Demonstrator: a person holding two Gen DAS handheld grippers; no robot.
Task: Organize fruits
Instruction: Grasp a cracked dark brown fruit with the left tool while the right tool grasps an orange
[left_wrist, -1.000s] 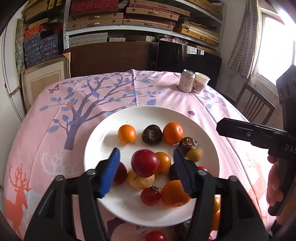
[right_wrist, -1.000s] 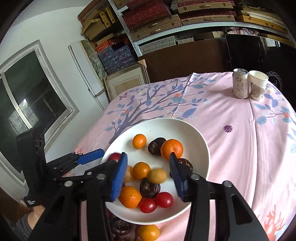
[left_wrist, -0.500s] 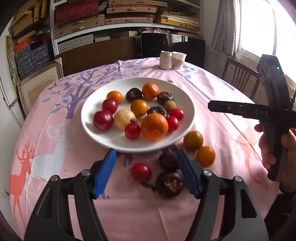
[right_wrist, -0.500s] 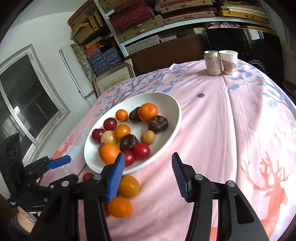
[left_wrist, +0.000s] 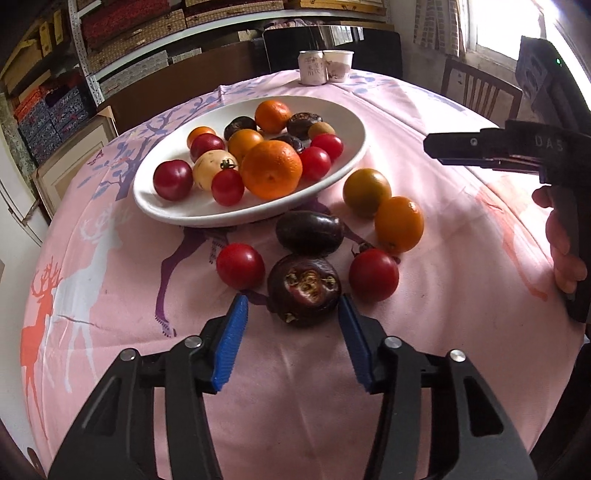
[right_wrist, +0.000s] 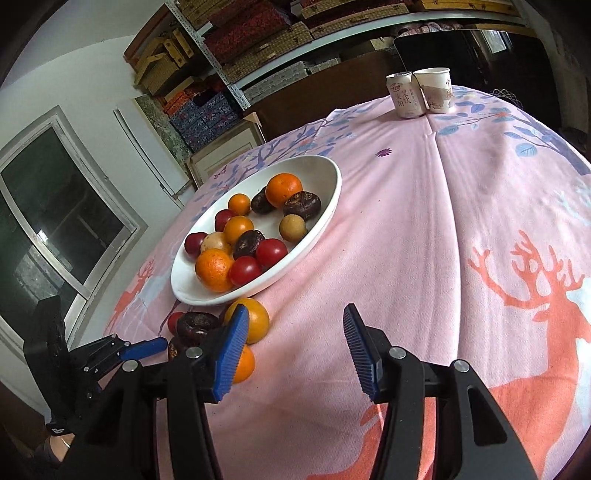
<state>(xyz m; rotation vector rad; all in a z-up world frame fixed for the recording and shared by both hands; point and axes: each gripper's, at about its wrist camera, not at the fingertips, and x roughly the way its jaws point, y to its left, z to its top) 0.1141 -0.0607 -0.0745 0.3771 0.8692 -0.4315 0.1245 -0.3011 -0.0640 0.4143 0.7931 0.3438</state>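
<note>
Six fruits lie loose on the pink tablecloth (left_wrist: 461, 229) in front of the white plate (left_wrist: 354, 122), and nearest my left gripper (left_wrist: 291, 314) is a dark mangosteen (left_wrist: 303, 290) with its calyx turned toward the camera. My left jaws are closing, the blue pads flanking the fruit's near side but not yet pressing it. I judge it light, hard-shelled and round, likely to roll, so I would grip across its widest part. Crowding it are a red tomato (left_wrist: 240, 266) to the left, a second one (left_wrist: 373, 274) to the right and a dark plum-like fruit (left_wrist: 310, 233) just behind; a wide pinch could nudge them. My right gripper (right_wrist: 291, 350) hangs partly open, holding nothing, with an orange (right_wrist: 255, 319) near its left pad. The can (right_wrist: 404, 95) and paper cup (right_wrist: 436, 88) stand well apart.
</note>
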